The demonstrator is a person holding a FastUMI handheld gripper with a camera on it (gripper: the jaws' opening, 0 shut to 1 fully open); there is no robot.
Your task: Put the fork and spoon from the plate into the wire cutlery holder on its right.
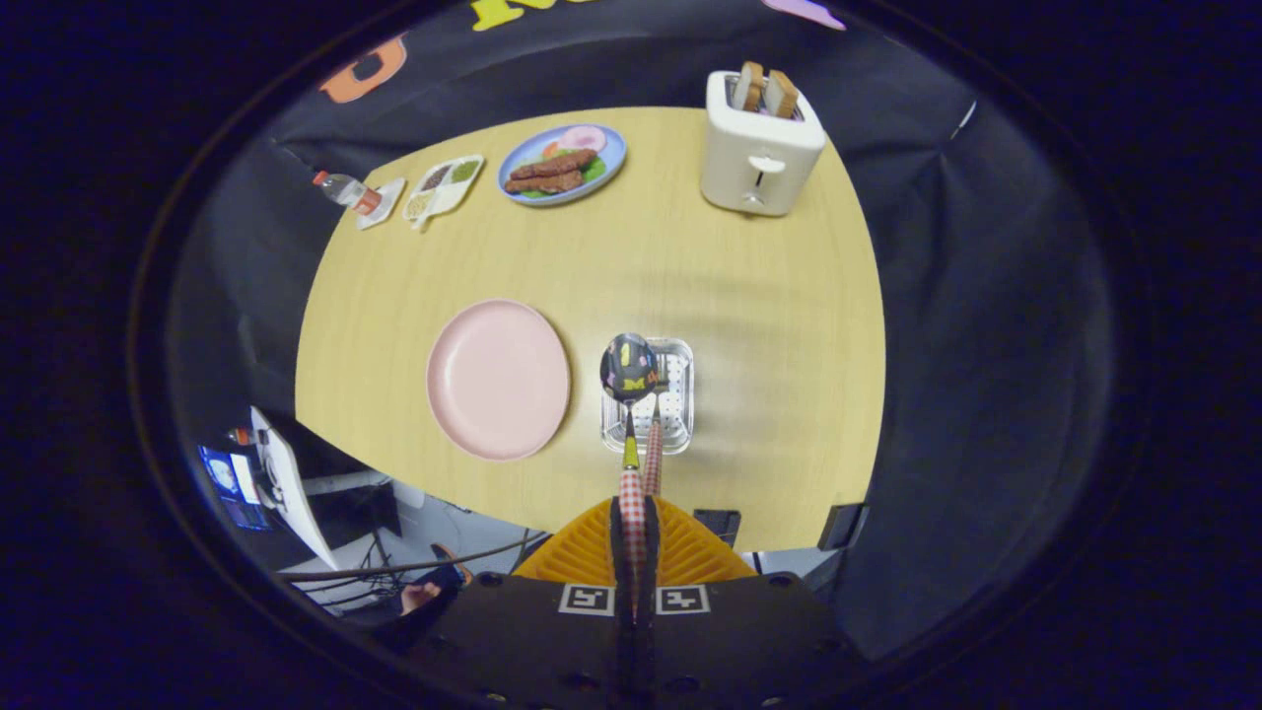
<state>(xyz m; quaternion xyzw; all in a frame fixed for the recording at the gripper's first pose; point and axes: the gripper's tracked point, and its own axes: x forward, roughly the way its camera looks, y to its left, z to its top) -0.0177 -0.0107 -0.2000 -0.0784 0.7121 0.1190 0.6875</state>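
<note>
Spoon and fork ran straight out ahead of my tool, both handles pinched side by side between its fingers, which were closed on the pair with almost no gap. The checked handles lay along the tool's own line, and the spoon's bowl sat at the far end, over the near-left part of the wire cutlery holder. I could make out little of the fork's head; it was mostly hidden behind the spoon bowl, so I could not tell how its tines faced.

The holder stood on the counter just to the right of the pink plate, and the plate was bare. I judged the lifting part done and the placing part not yet done: the working ends hung above the holder's opening, slightly toward its left side. The move ahead, as I read it, turned on shifting the tips a little right and then lowering them along their long axis.

Farther off stood a toaster with bread, and a blue plate of food.
</note>
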